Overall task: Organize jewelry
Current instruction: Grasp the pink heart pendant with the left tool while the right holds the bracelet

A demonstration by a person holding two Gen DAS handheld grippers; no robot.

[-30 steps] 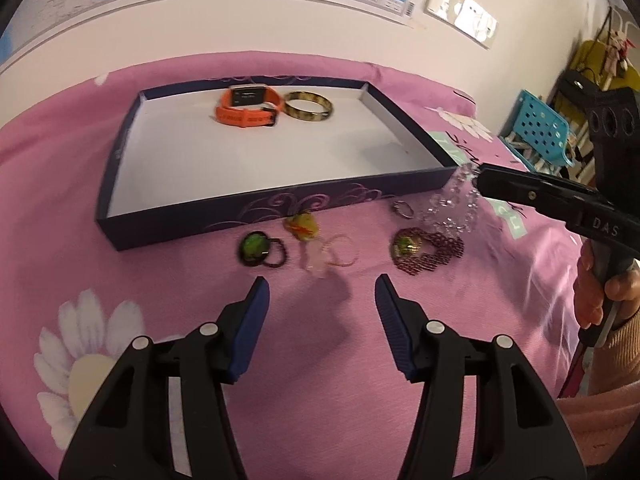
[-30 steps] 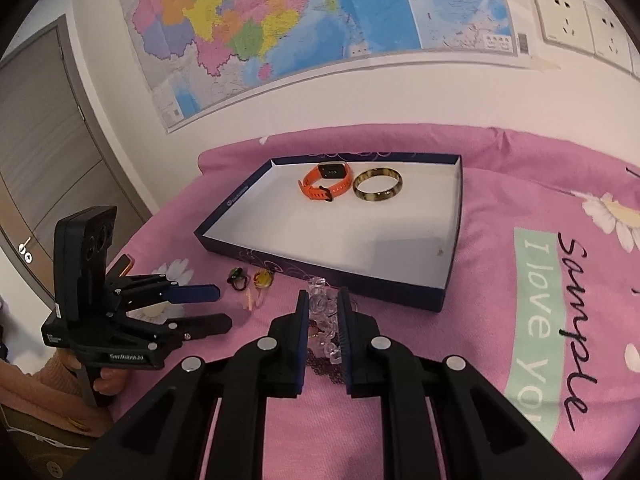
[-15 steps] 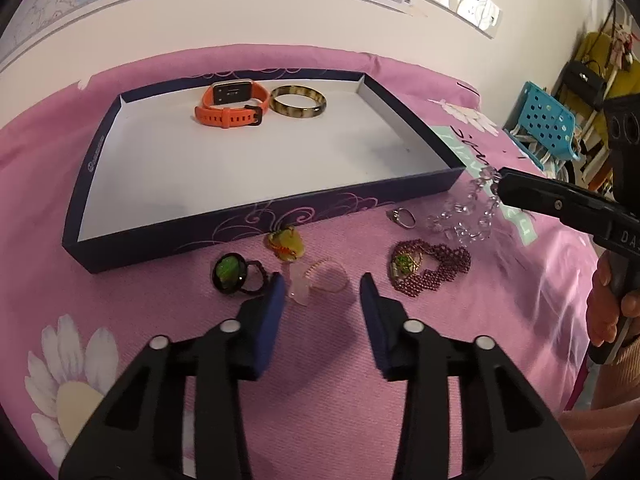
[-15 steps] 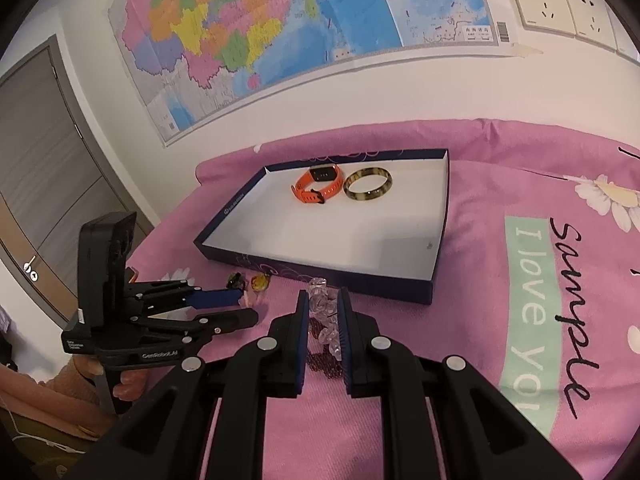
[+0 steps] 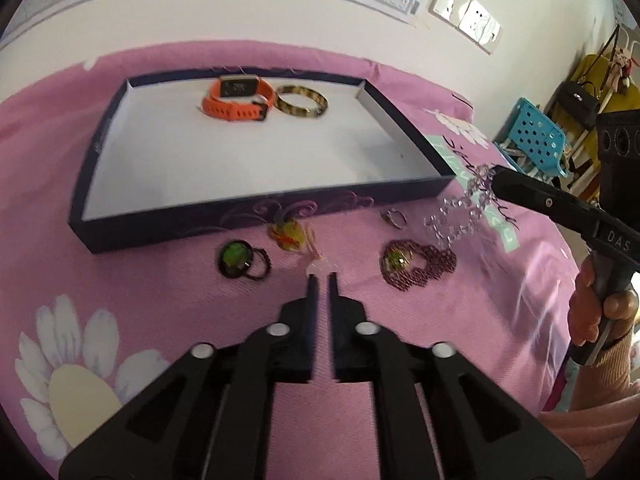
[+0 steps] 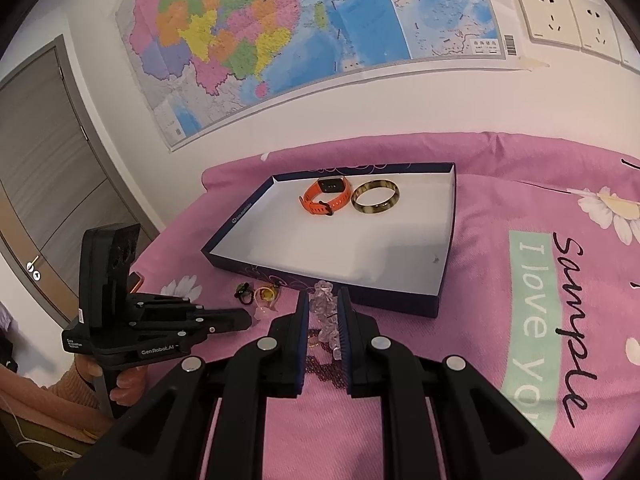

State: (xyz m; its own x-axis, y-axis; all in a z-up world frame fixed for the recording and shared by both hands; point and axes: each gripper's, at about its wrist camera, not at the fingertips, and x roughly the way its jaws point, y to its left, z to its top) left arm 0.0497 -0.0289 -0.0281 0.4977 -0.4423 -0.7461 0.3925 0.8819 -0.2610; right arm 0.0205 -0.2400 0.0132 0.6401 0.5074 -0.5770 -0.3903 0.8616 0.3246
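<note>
A dark blue tray (image 5: 224, 216) with a white floor holds an orange watch (image 5: 238, 100) and a tortoiseshell bangle (image 5: 302, 100). My left gripper (image 5: 320, 278) is shut on a pale pink ring (image 5: 320, 267) on the pink cloth, in front of the tray. My right gripper (image 6: 323, 300) is shut on a clear crystal bracelet (image 6: 326, 312), which hangs in the air right of the tray's front corner (image 5: 460, 212). On the cloth lie a green-stone ring (image 5: 236, 258), a yellow ring (image 5: 286, 234), a small silver ring (image 5: 394, 218) and a maroon chain bracelet (image 5: 416, 266).
The pink flowered cloth (image 6: 520, 360) covers the surface. A wall with a map (image 6: 300, 32) and sockets (image 6: 568, 16) stands behind. A blue stool (image 5: 532, 140) and hanging bags stand at the far right.
My left gripper has moved forward and down and shut on the pink ring. My right gripper has held the crystal bracelet aloft and drifted slightly toward the tray.
</note>
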